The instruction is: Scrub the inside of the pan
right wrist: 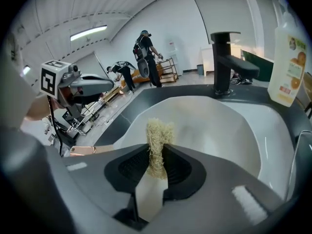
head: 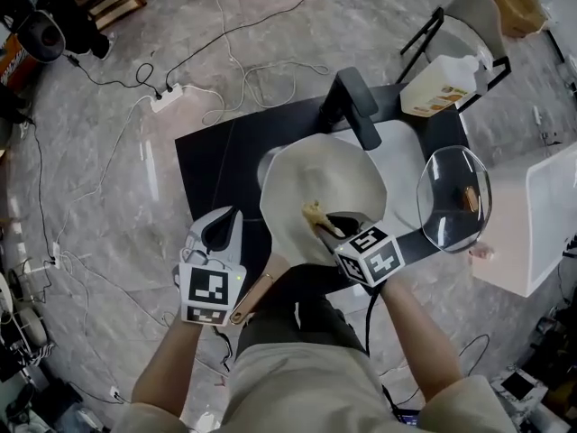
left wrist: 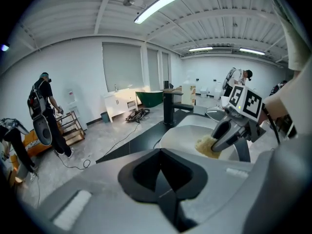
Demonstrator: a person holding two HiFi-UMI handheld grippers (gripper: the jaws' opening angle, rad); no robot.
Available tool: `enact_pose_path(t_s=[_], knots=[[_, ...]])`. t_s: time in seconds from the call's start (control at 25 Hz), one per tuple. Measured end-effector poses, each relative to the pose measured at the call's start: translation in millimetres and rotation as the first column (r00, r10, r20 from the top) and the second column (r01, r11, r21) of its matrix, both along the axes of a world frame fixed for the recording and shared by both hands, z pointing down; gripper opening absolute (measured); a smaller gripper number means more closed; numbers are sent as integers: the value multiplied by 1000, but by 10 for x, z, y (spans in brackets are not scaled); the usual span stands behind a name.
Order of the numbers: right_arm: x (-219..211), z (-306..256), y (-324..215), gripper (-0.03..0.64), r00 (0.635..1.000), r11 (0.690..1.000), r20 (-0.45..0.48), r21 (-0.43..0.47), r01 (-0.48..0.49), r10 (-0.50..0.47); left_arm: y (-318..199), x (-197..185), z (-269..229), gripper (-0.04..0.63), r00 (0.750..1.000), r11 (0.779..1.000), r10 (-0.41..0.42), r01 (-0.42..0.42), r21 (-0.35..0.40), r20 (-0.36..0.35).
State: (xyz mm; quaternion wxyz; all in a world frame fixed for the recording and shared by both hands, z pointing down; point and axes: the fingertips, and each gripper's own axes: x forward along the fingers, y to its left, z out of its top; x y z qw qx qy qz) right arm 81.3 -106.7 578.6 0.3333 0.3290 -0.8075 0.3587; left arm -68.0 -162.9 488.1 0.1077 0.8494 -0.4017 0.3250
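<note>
A cream-white pan [head: 325, 183] lies tilted in the black sink, its copper-tipped handle [head: 255, 298] pointing back toward me. My right gripper [head: 323, 225] is shut on a yellowish fibrous scrubber [head: 313, 213], which rests on the near inside wall of the pan. In the right gripper view the scrubber [right wrist: 158, 135] sticks up from between the jaws over the pan's inside [right wrist: 219, 121]. My left gripper [head: 224, 231] hovers left of the handle, jaws shut with nothing between them. From the left gripper view the right gripper [left wrist: 229, 130] and the scrubber [left wrist: 207, 146] show in the pan.
A black faucet [head: 356, 106] stands behind the pan. A dish soap bottle [head: 442, 84] sits at the back right of the counter, and a glass lid [head: 453, 197] lies to the right. A white box [head: 541, 215] is further right. Cables cross the floor; people stand far off.
</note>
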Motion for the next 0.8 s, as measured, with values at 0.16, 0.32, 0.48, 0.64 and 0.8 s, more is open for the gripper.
enact_pose_path(t_s=[0.16, 0.32, 0.48, 0.64, 0.8], knots=[[-48, 238, 112, 91, 996, 994, -37, -77, 73, -76, 23, 39, 217, 2, 1000, 999, -4, 3, -38, -17], [-77, 424, 211, 91, 980, 978, -87, -126, 166, -177, 48, 70, 408, 2, 999, 997, -12, 9, -77, -35], [-133, 582, 390, 91, 945, 935, -97, -206, 289, -314, 86, 68, 553, 2, 1000, 995, -4, 3, -95, -13], [-204, 679, 471, 89, 918, 900, -65, -233, 367, -391, 132, 56, 671, 2, 1000, 993, -3, 2, -121, -7], [-308, 684, 461, 87, 909, 885, -3, -231, 404, -416, 117, 9, 718, 2, 999, 991, -31, 29, -131, -13]])
